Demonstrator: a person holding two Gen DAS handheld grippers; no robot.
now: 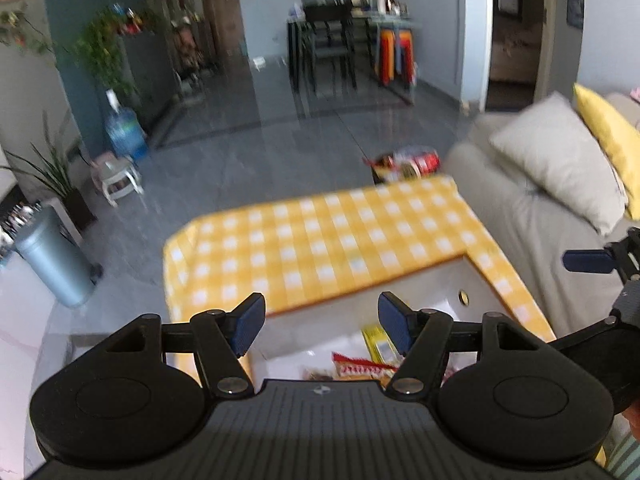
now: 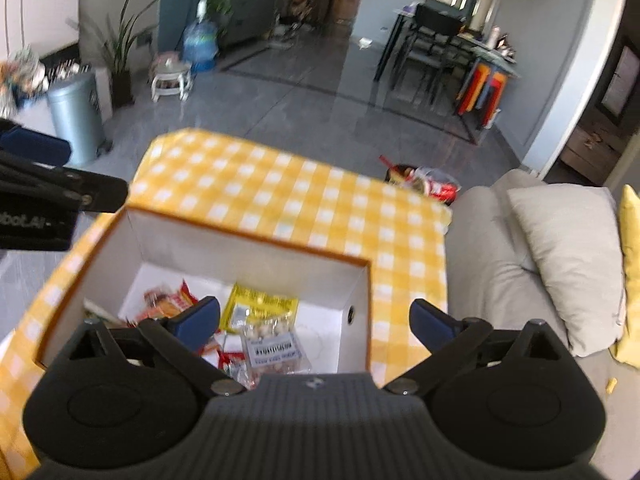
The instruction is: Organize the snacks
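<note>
1. Your left gripper (image 1: pixel 321 322) sits above the near edge of the white box (image 2: pixel 256 250), jaws spread wide, nothing between the blue pads.
2. Your right gripper (image 2: pixel 316 320) hangs over the same box, jaws at full spread, also empty (the pads touch nothing).
3. The box stands on the yellow checked tablecloth (image 2: pixel 280 188), at the table's near corner, top open.
4. Snacks lie loose on the box floor: a yellow packet (image 2: pixel 260 306) toward the far wall, a clear bag with a white label (image 2: pixel 274 346) just in front of it, and red-orange packets (image 2: pixel 168 304) to its left.
5. A bin of more snacks (image 2: pixel 430 186) sits on the floor past the table's far corner, beside the grey sofa (image 2: pixel 500 248).
6. Both views are motion-blurred, so packet labels are unreadable.
</note>
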